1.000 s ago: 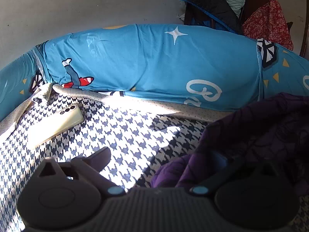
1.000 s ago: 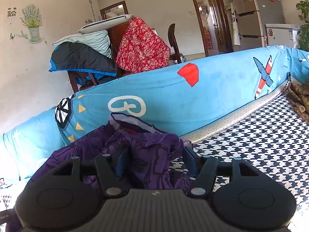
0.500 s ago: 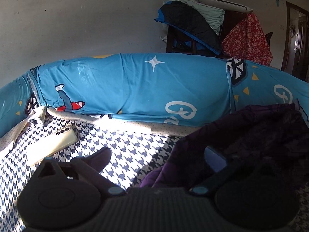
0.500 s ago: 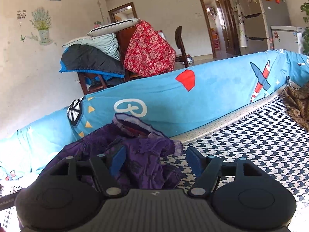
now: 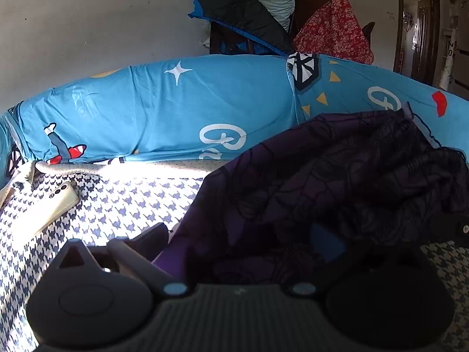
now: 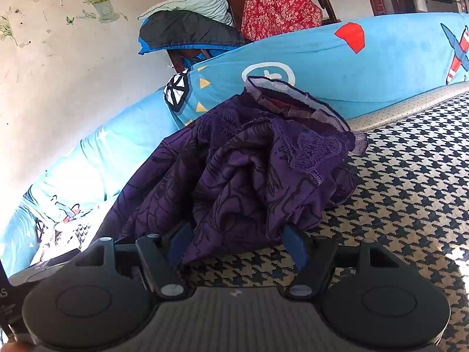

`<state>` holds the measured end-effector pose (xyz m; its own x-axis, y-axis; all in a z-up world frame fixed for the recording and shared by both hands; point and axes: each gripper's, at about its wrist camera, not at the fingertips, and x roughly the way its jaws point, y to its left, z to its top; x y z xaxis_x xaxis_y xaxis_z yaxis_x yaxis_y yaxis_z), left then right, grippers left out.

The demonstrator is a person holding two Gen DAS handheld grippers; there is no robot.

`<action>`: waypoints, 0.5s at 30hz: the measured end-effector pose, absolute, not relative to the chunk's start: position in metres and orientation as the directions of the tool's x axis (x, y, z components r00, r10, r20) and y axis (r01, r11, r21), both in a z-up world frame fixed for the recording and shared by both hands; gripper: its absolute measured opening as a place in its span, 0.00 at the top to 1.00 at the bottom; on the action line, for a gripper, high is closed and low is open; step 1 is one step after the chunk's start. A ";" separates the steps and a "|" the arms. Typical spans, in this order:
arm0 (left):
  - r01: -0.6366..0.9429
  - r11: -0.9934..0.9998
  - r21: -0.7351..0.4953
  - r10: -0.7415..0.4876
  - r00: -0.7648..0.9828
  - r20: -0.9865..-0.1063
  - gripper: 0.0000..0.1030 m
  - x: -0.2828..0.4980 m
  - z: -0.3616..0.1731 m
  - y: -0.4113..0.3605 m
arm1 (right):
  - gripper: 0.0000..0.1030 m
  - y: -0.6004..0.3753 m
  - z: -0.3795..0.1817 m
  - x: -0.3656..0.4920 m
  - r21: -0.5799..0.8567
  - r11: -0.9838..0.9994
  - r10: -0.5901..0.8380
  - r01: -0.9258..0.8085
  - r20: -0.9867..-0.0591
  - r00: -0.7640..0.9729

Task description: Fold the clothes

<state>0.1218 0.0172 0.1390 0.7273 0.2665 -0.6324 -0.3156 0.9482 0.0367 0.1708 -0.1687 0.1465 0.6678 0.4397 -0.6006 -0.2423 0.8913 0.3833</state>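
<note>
Purple garment lies bunched on houndstooth cover, up vs blue bolster. R gripper: fingers spread wide, cloth edge hanging btwn them, not pinched. L gripper: fingers apart w/ cloth draped over and btwn them; can't tell if any is gripped. Phone lies on cover at left, well apart from garment.

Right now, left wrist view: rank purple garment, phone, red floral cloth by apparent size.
1. purple garment, largest, though it is nearest the camera.
2. red floral cloth and phone look similar; depth differs, so unranked.
</note>
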 end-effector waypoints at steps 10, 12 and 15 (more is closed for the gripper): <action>-0.345 0.938 0.028 0.281 0.710 -0.646 0.00 0.124 0.139 0.029 | 0.33 -0.165 0.175 0.143 0.281 0.930 0.354 -0.236 -0.521 0.777; -0.359 0.933 0.026 0.290 0.706 -0.646 0.00 0.125 0.140 0.032 | 0.33 -0.162 0.175 0.138 0.290 0.917 0.391 -0.273 -0.528 0.754; -0.377 0.926 0.023 0.301 0.699 -0.649 0.00 0.125 0.140 0.035 | 0.33 -0.153 0.168 0.134 0.320 0.890 0.455 -0.326 -0.560 0.692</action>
<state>0.1254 0.0352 0.1401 0.6988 0.3009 -0.6489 -0.3772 0.9259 0.0232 0.1343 -0.1526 0.1680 0.6925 0.4552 -0.5597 -0.3259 0.8895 0.3203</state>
